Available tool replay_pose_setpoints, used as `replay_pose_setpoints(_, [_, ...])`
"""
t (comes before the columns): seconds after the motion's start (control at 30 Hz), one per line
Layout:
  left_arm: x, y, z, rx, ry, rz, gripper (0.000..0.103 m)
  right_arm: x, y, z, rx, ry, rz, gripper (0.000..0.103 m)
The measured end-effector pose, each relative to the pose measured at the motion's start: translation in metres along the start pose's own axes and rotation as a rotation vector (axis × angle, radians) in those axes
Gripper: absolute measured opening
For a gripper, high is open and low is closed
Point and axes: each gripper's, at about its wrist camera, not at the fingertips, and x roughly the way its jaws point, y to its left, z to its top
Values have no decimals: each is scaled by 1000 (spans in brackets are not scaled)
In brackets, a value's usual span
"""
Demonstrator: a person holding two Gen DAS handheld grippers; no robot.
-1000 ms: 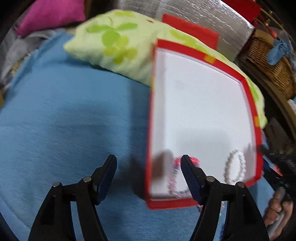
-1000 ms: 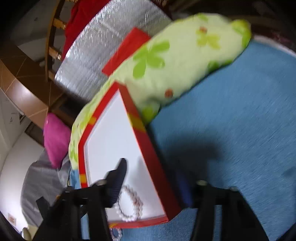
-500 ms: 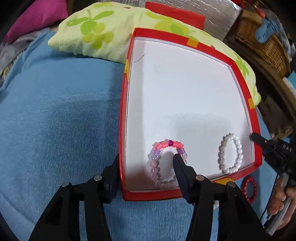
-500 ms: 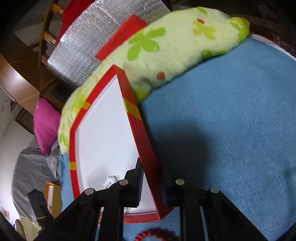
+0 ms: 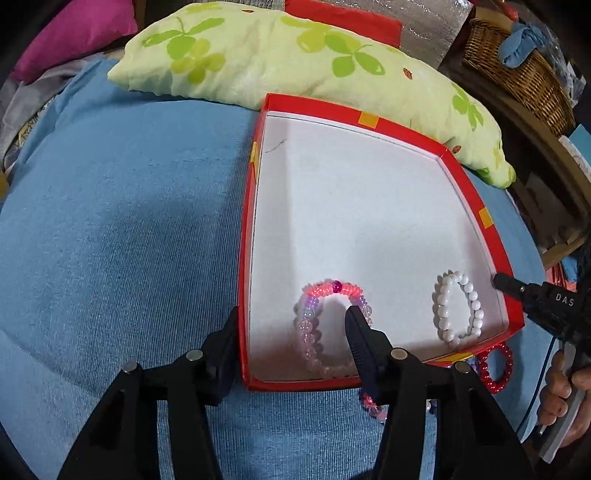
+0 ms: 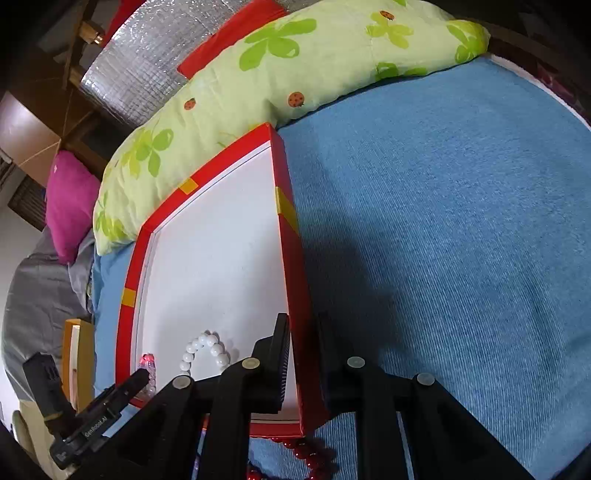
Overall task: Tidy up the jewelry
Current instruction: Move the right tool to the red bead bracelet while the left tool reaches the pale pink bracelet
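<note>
A red box with a white inside (image 5: 369, 122) (image 6: 291, 236) lies on the blue bedspread. In it lie a pink and purple bead bracelet (image 5: 317, 295) and a white pearl bracelet (image 5: 443, 310) (image 6: 192, 350). A red bead bracelet (image 5: 498, 369) (image 6: 310, 458) and another pink one (image 5: 373, 406) lie on the bedspread by the box's near edge. My left gripper (image 5: 291, 332) is open and straddles the box's left wall, one finger inside by the pink bracelet. My right gripper (image 6: 303, 343) is shut on the box's right wall.
A green flowered pillow (image 5: 295, 62) (image 6: 295, 70) rests against the box's far side. A pink cushion (image 5: 70, 33) lies at the far left. A wicker basket (image 5: 524, 70) stands at the far right. Blue bedspread (image 5: 110, 221) stretches left of the box.
The box has come down from a tilted pose to lie flat on the bedspread. My right gripper closed on its right wall. The left gripper slid over the left wall.
</note>
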Motion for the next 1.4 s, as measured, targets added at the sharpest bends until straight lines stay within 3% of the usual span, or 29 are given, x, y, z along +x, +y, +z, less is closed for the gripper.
replay_pose_setpoints(0.3, [9,3,10,-20,-4,-1,57,11,2,10,-27,-65,-5,15])
replay_pose_setpoints(0.47, [1,4,9,-5,-3,21,58,7,1,13,-20,-35,4,17])
replay_pose_setpoints(0.53, [-8,6,5,-4,-17,27,59,-2,0,11,-45,-33,-17,26])
replay_pose_setpoints(0.6, [-21,7,-1,-2,-37,28,61,-16,-2,6,-56,-43,-31,48])
replay_pose_setpoints(0.67, [-36,7,-10,11,-63,30,63,-34,-7,0,-62,-63,-28,59])
replay_pose_setpoints(0.77, [-52,4,-25,42,-74,30,63,-65,-14,-12,-78,-104,-32,59])
replay_pose_setpoints(0.97, [-67,-13,-58,100,-62,9,64,-87,-19,-43,-93,-67,-12,59])
replay_pose_setpoints(1.13, [-57,-21,-64,105,-35,-10,64,-73,-2,-69,-144,2,-34,55])
replay_pose_setpoints(1.4, [-32,-28,-55,109,9,-23,63,-39,9,-69,-182,47,-116,43])
